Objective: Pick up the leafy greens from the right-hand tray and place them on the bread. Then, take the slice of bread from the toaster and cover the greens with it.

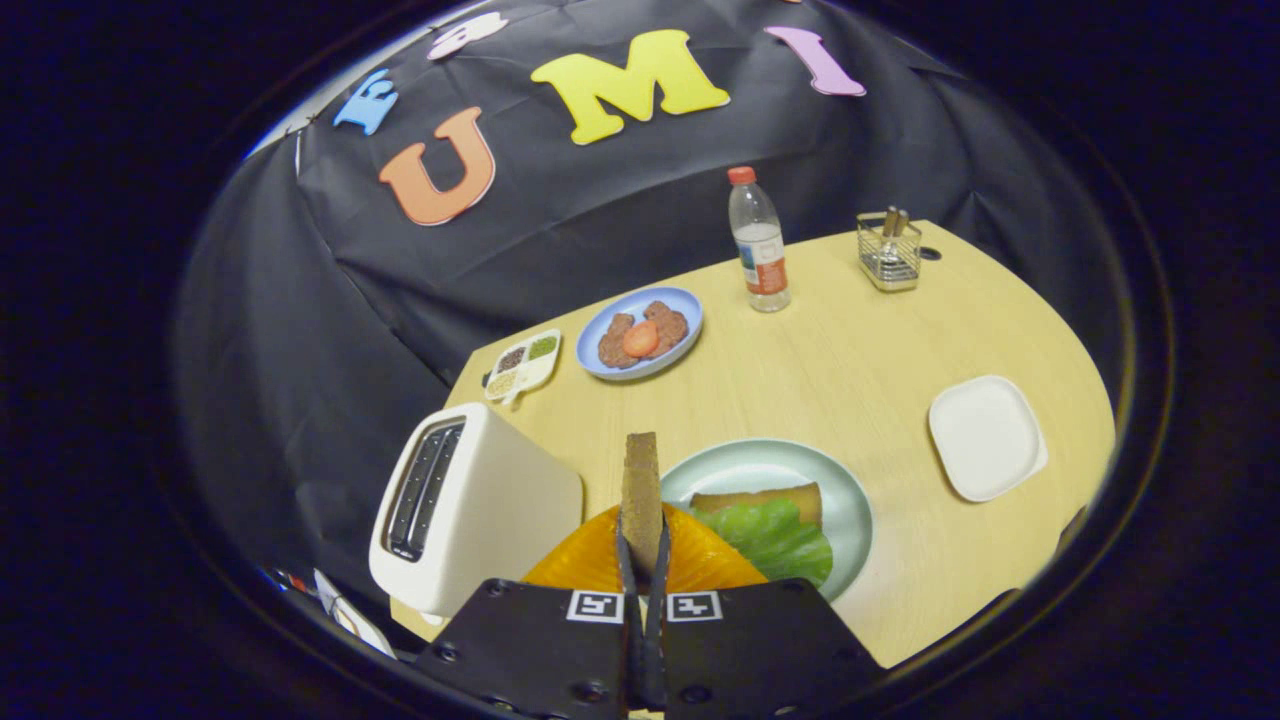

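My gripper (642,548) is shut on a brown slice of bread (641,490), held upright and edge-on between the fingers, above the table. Just right of the held slice lies a pale green plate (760,465). On it a green lettuce leaf (775,538) covers most of another bread slice (760,497), whose far edge still shows. The white toaster (470,505) stands left of the fingers, its dark slots facing up. A white square tray (987,437) sits further right on the wooden table (850,360).
An orange ridged dish (590,560) lies under the fingers. Beyond are a blue plate with meat patties and a tomato slice (640,333), a small condiment tray (523,365), a water bottle (758,242) and a wire basket (889,250). The table's edge curves close on the right.
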Demonstrator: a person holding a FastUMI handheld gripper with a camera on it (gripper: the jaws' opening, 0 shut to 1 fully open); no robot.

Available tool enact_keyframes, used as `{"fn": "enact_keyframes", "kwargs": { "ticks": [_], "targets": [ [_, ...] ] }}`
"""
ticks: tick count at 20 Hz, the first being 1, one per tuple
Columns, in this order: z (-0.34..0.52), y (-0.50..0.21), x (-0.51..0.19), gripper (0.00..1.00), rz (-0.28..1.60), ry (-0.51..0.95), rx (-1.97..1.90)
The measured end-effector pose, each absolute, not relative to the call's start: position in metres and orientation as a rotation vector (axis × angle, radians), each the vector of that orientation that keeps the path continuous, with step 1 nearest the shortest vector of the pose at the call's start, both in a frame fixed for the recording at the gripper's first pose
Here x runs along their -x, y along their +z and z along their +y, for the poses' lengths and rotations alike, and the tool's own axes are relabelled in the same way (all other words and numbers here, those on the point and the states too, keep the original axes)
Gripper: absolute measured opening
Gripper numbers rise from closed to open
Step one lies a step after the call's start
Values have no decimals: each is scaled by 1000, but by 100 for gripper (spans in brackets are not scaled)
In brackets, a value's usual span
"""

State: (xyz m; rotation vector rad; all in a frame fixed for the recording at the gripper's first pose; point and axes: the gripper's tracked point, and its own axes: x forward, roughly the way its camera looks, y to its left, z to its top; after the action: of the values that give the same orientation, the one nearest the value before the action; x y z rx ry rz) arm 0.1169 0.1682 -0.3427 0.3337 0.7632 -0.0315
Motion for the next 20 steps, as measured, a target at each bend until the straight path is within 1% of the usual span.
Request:
{"fn": "enact_keyframes", "kwargs": {
  "ticks": [6,9,12,17,18,19,20],
  "targets": [
    [138,-358,-114,1,777,-48,-314],
    [121,-372,-116,9,799,-61,-258],
    [107,-385,-111,28,847,-76,-211],
    [86,-414,-106,78,948,-105,-119],
    [83,-415,-105,87,953,-110,-109],
    [81,-413,-105,91,944,-114,-97],
    [80,-409,-105,97,931,-111,-86]
  ]
}}
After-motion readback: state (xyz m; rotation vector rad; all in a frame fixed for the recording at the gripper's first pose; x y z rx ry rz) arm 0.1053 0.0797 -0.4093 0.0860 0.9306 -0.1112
